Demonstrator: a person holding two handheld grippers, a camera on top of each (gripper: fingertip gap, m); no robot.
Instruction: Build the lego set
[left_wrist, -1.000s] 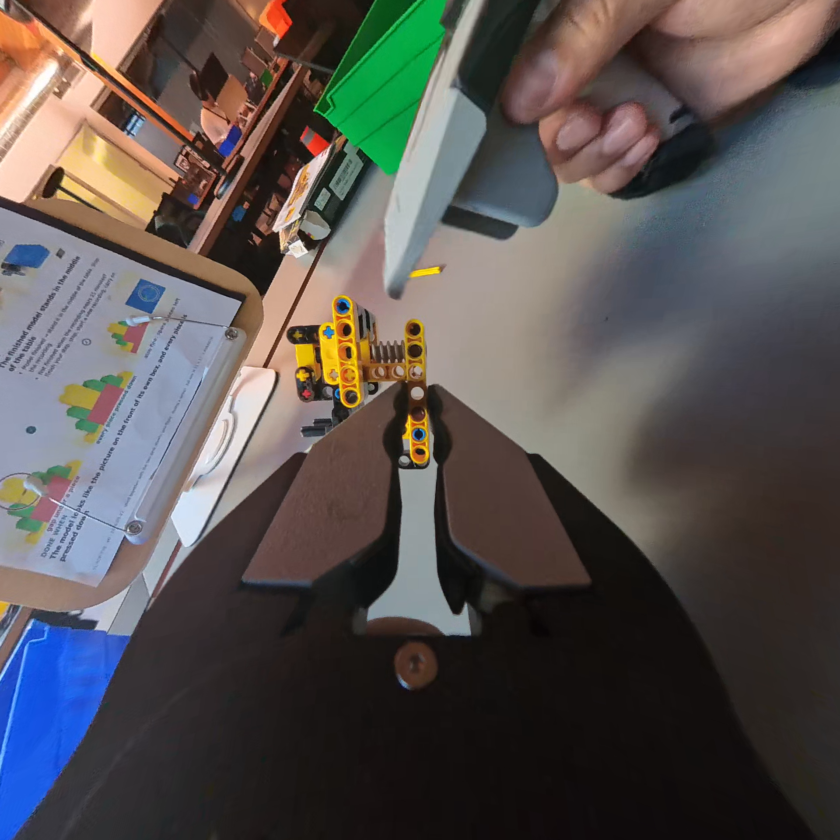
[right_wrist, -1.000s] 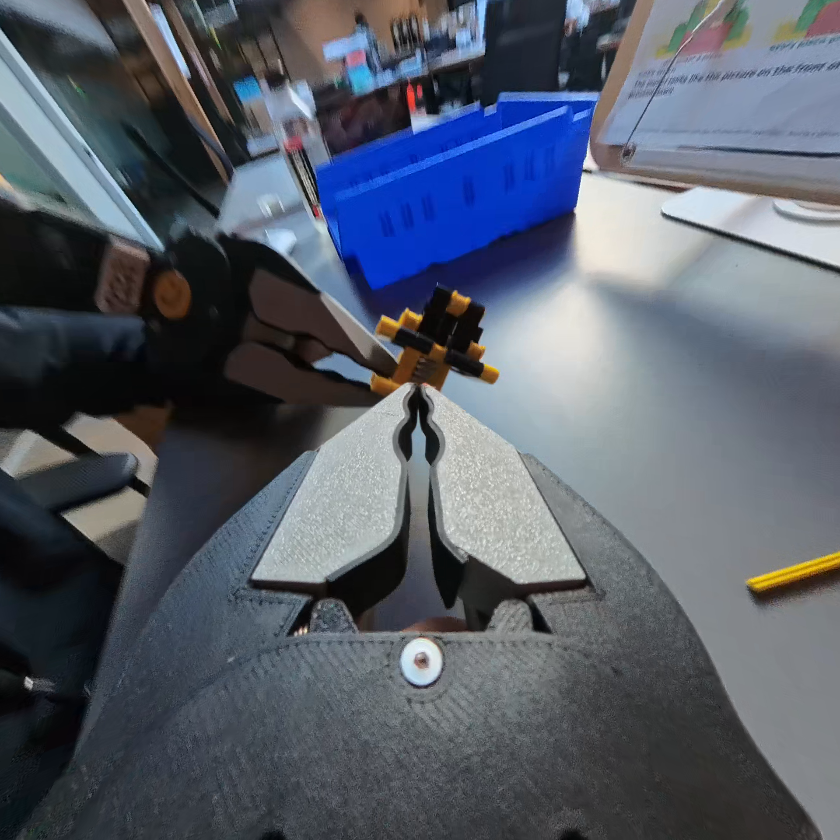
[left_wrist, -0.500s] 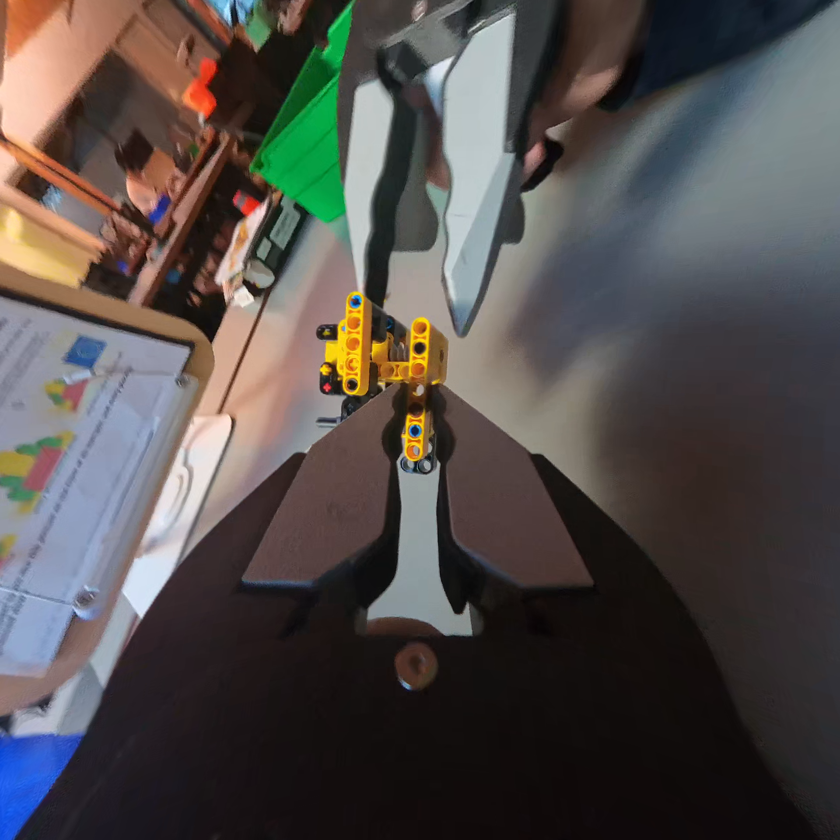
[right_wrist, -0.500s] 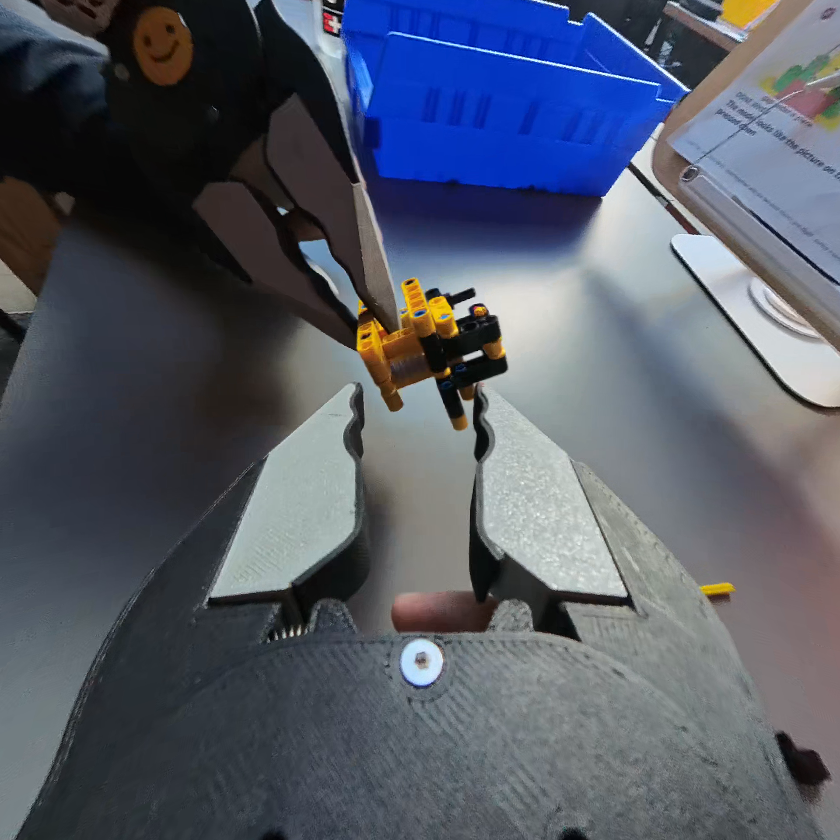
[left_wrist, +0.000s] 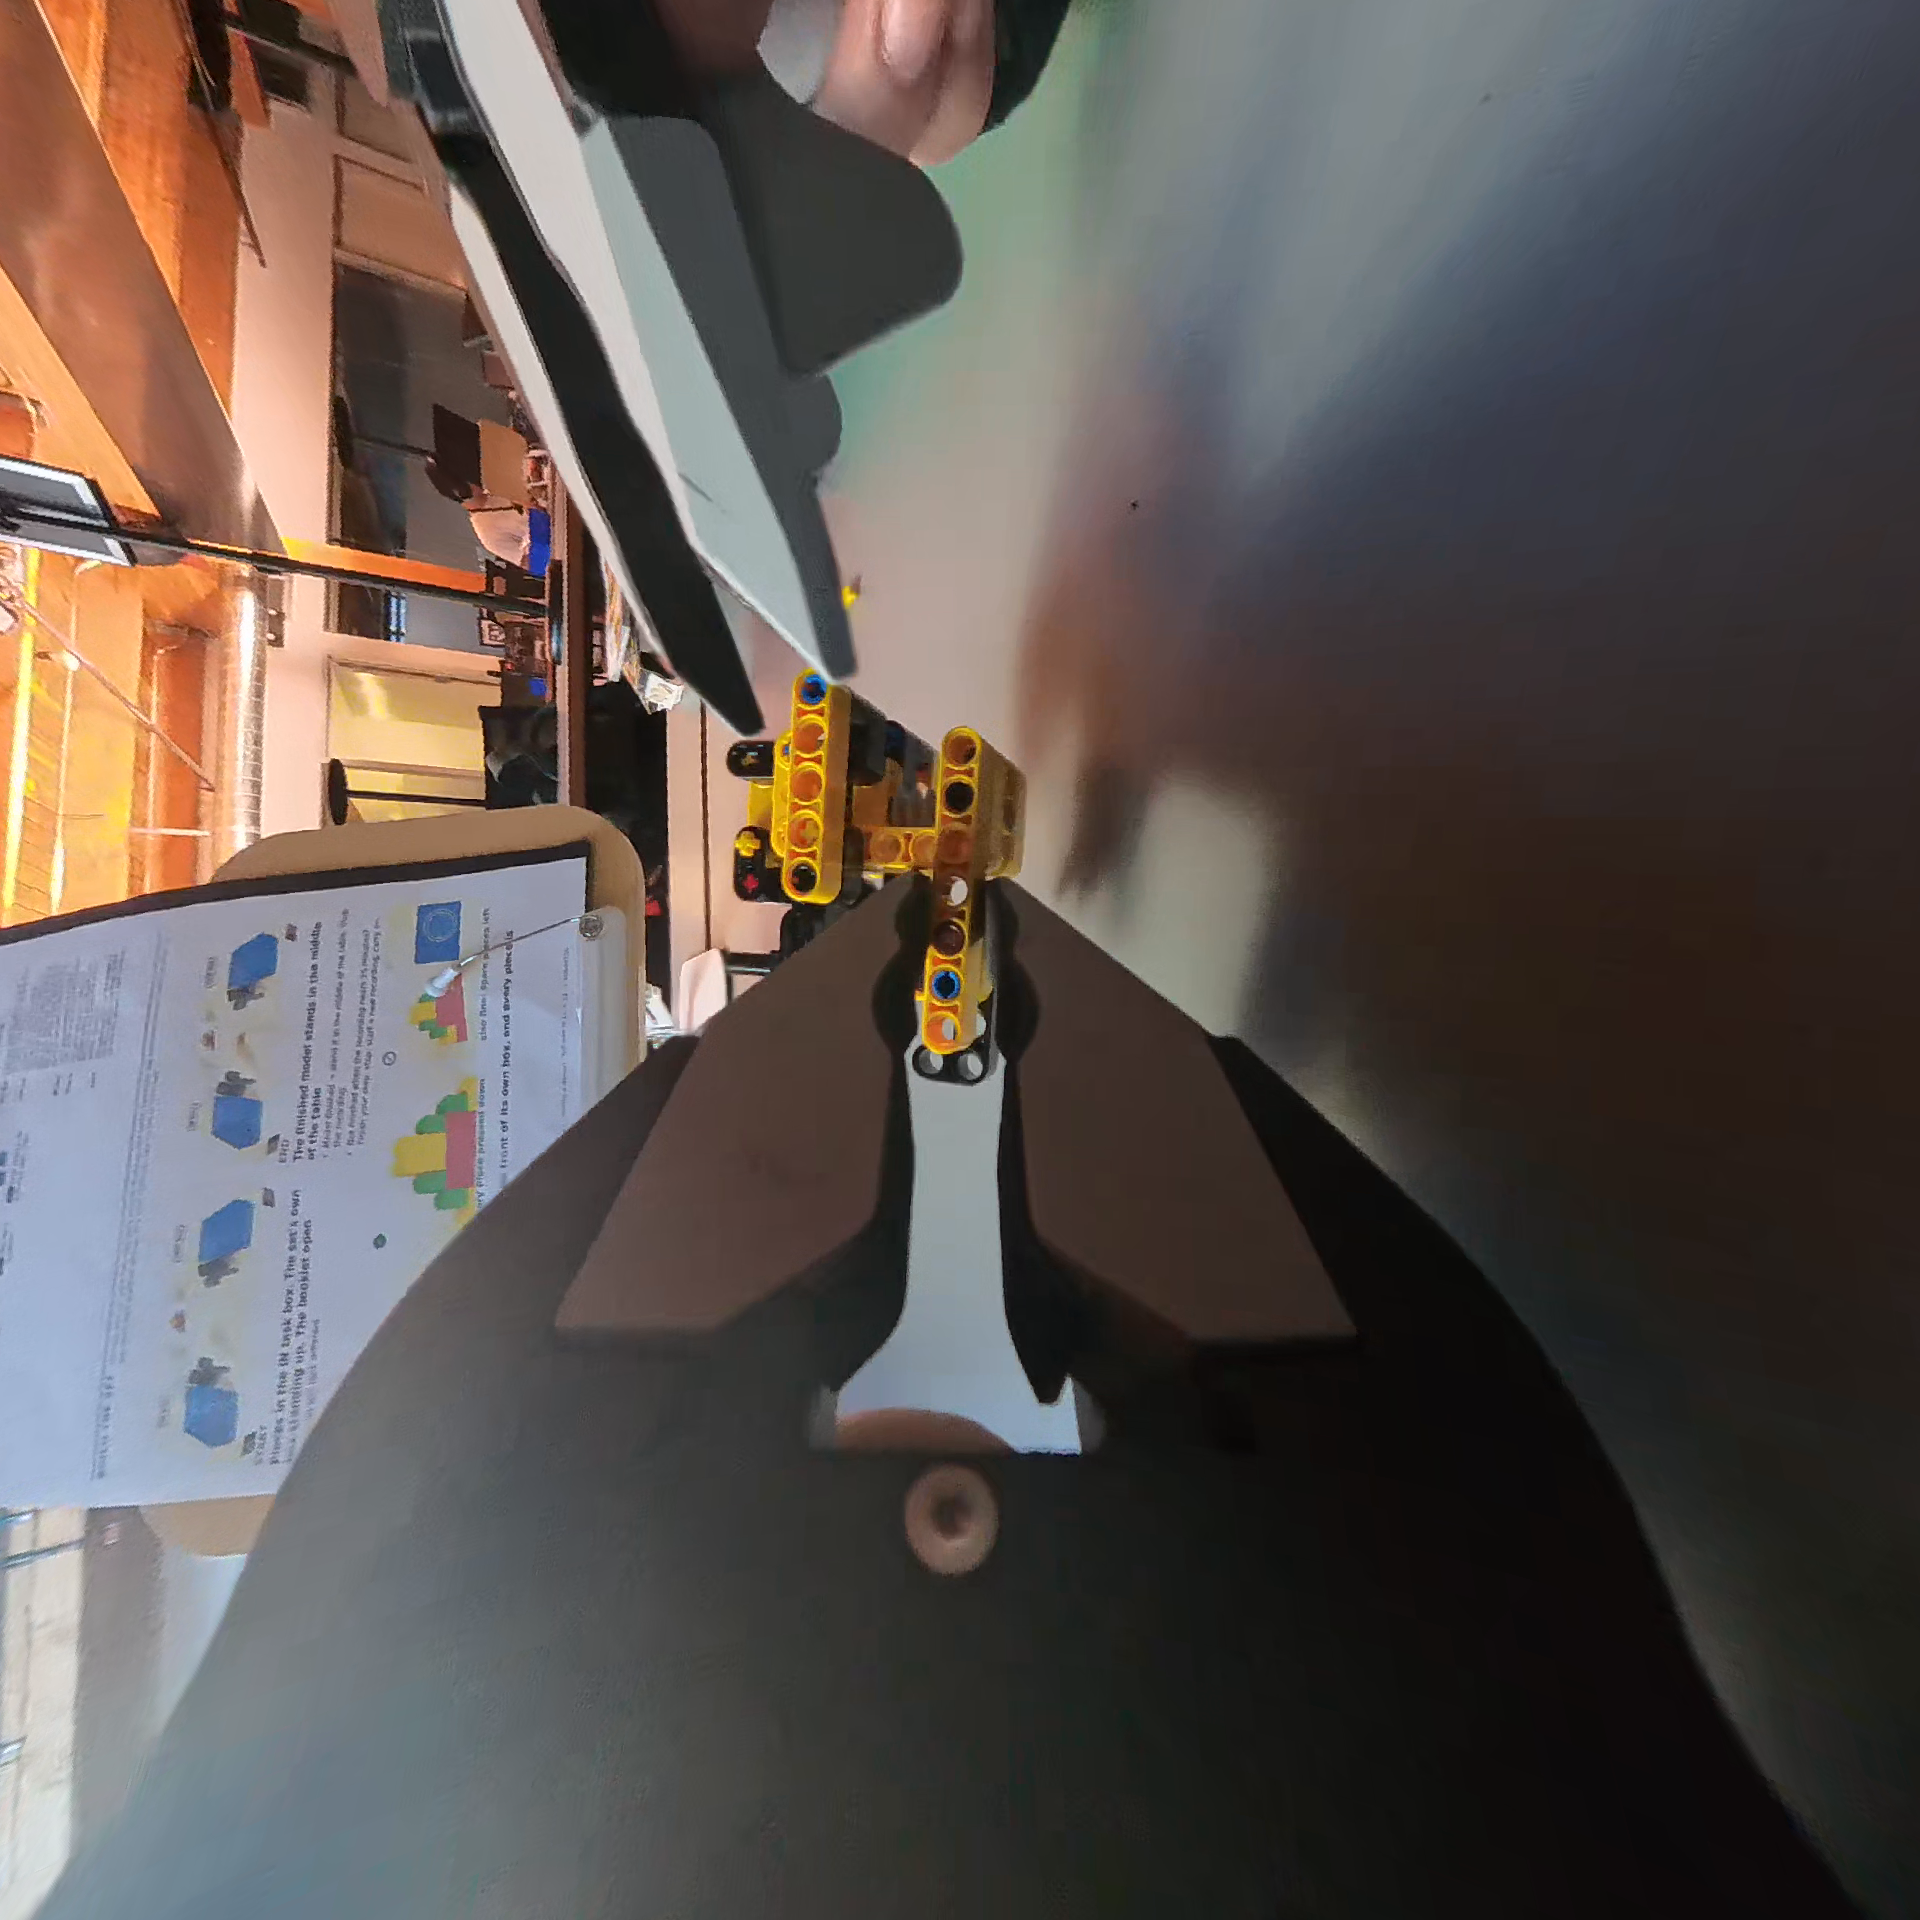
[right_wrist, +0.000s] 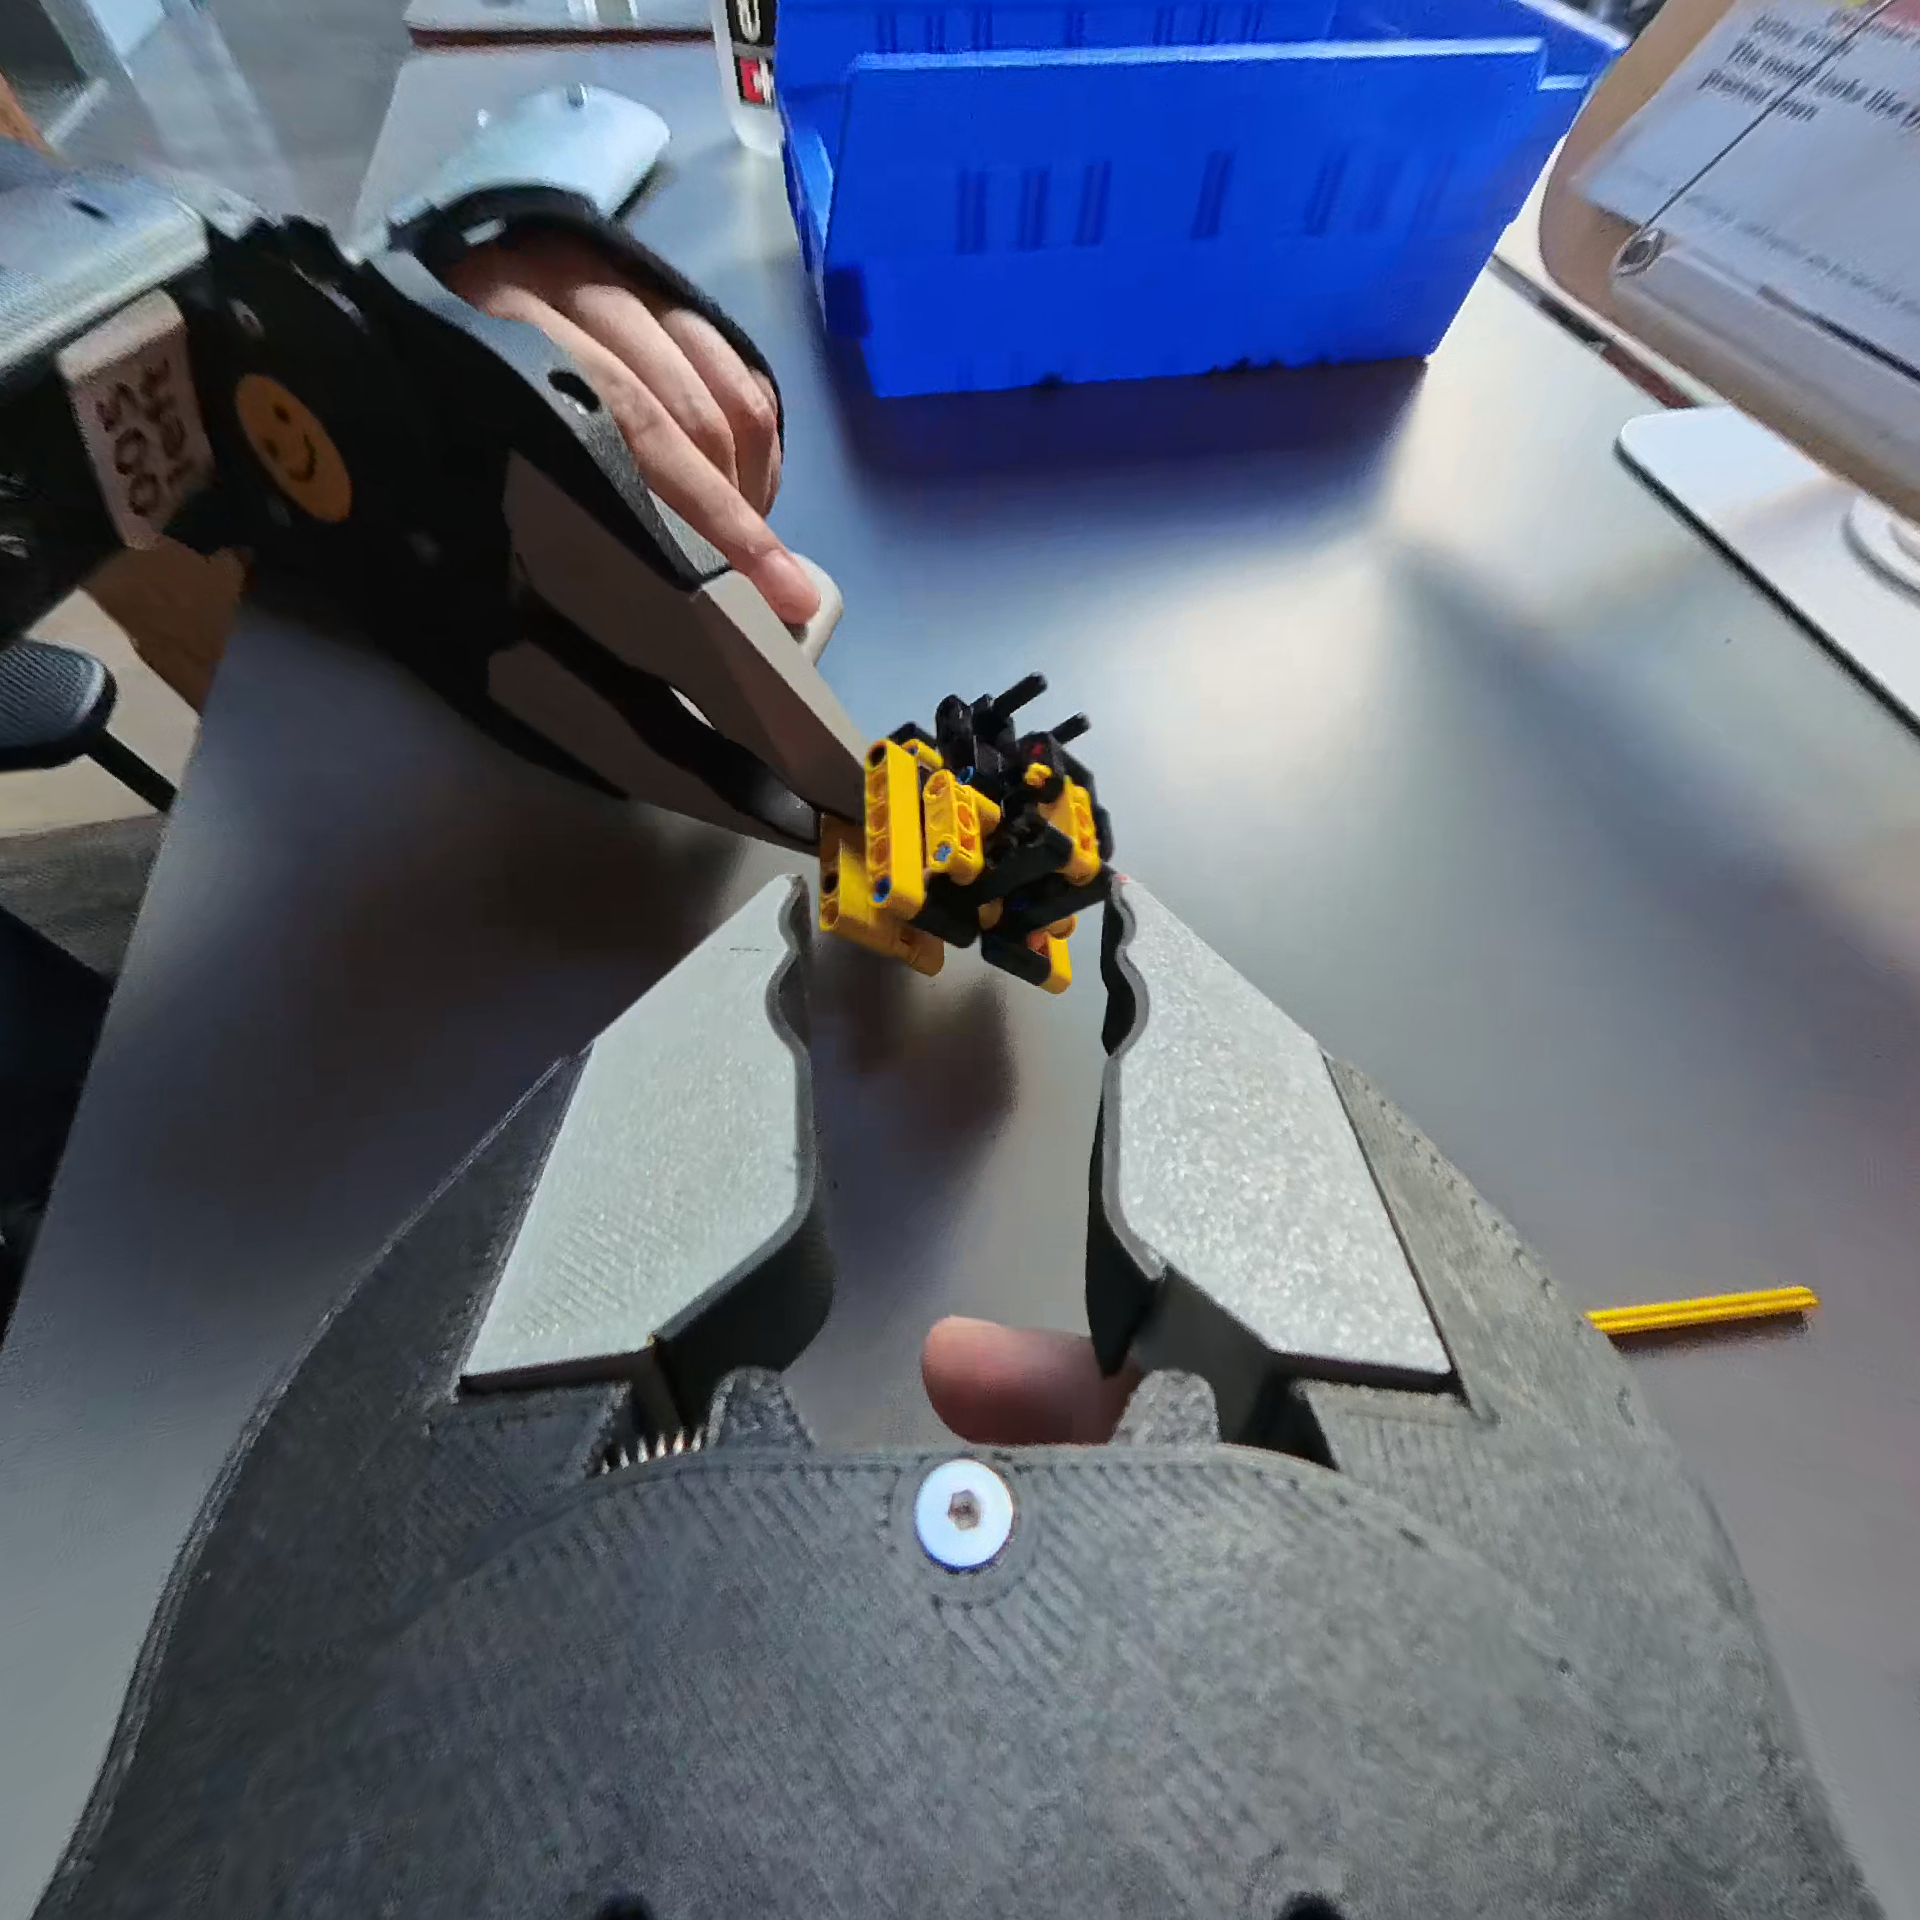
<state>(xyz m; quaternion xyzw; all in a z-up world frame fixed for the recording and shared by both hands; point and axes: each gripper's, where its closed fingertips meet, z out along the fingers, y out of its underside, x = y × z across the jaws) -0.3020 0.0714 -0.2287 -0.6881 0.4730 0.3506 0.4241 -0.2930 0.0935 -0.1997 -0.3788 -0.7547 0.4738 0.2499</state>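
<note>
A small yellow and black lego model is held above the dark table. My left gripper is shut on a yellow beam of the model; it also shows in the right wrist view, coming in from the left. My right gripper is open, its two fingertips either side of the model and just short of it. In the left wrist view the right gripper comes in from above, its fingertips close to the model's top. A loose yellow axle lies on the table to the right.
A blue bin stands behind the model. An instruction sheet on a wooden stand is to the side, also seen at the right edge, with a white base. A person's hand holds the left gripper. The grippers' ends are close to 4 cm from one another. My right tips are roughly 35 cm from the white base.
My right gripper opened from shut and came in around the model. The left gripper kept hold of the model, which turned and sank toward the table.
</note>
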